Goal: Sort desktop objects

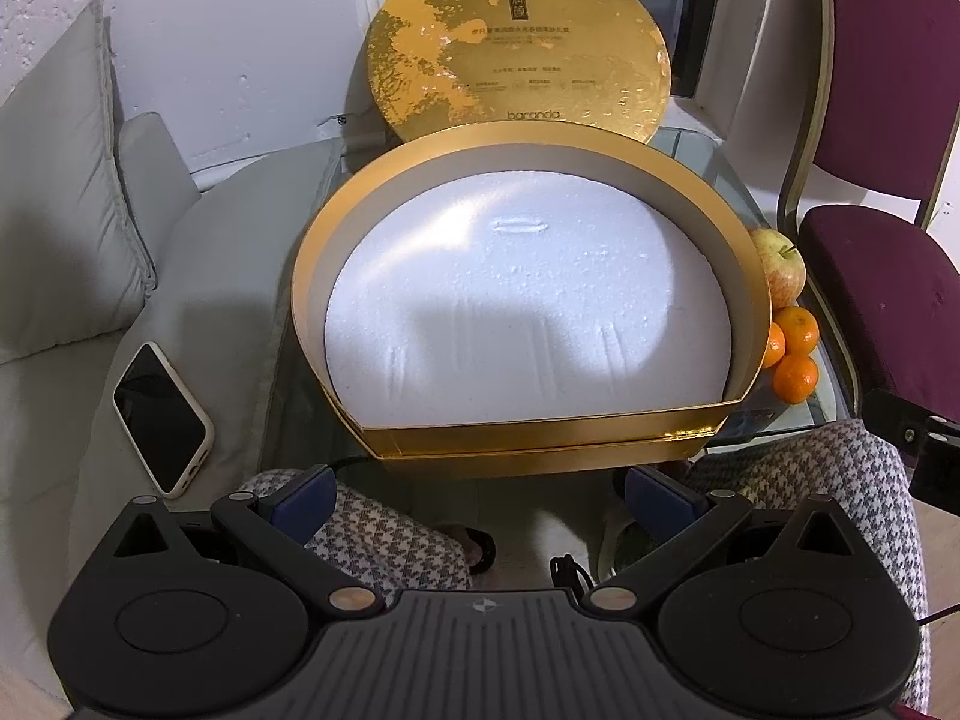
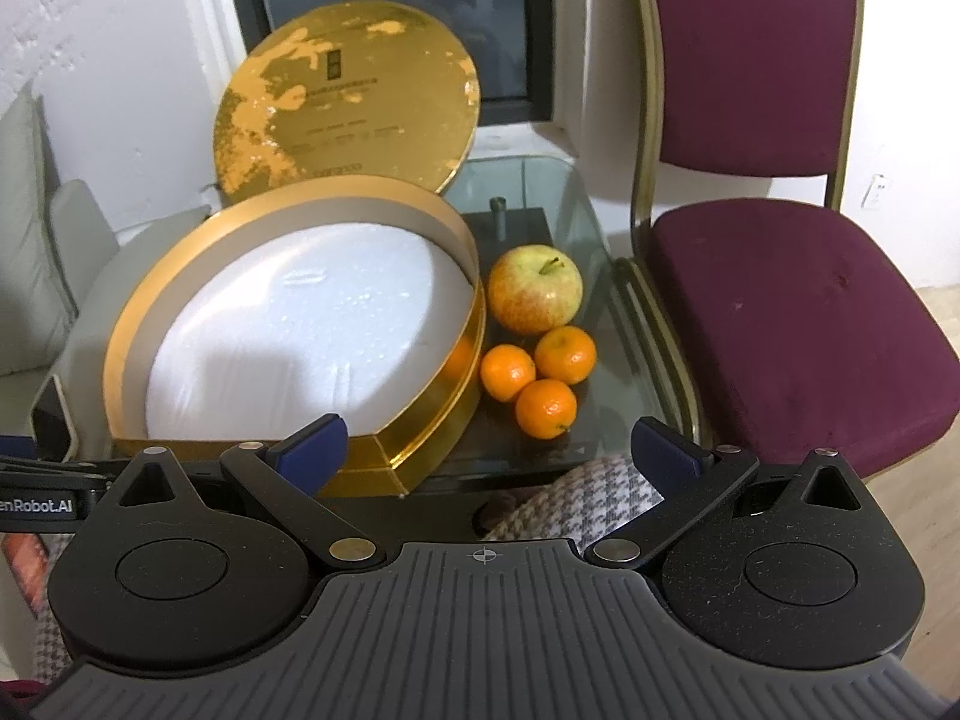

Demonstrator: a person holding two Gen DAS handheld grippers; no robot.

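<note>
Three mandarins (image 2: 537,380) sit in a tight cluster on the glass desk (image 2: 606,324), with an apple (image 2: 534,287) touching them on the far side; all four lie ahead of my right fingers (image 2: 489,447) and well apart from them. My right fingers stand wide apart and empty, low at the desk's near edge, pointing forward over my houndstooth-clad knee (image 2: 591,495). Just left of the fruit stands an open gold box (image 2: 288,324) lined with white foam (image 2: 306,324), its round gold lid (image 2: 348,102) propped upright behind it. My left fingers (image 1: 480,495) are also spread wide, holding nothing, squared up to the box's flat near wall and short of touching it. A phone (image 1: 162,420) lies face up on the grey cushion (image 1: 60,192) to my left. A maroon chair (image 2: 798,300) stands beside the desk on the right.
</note>
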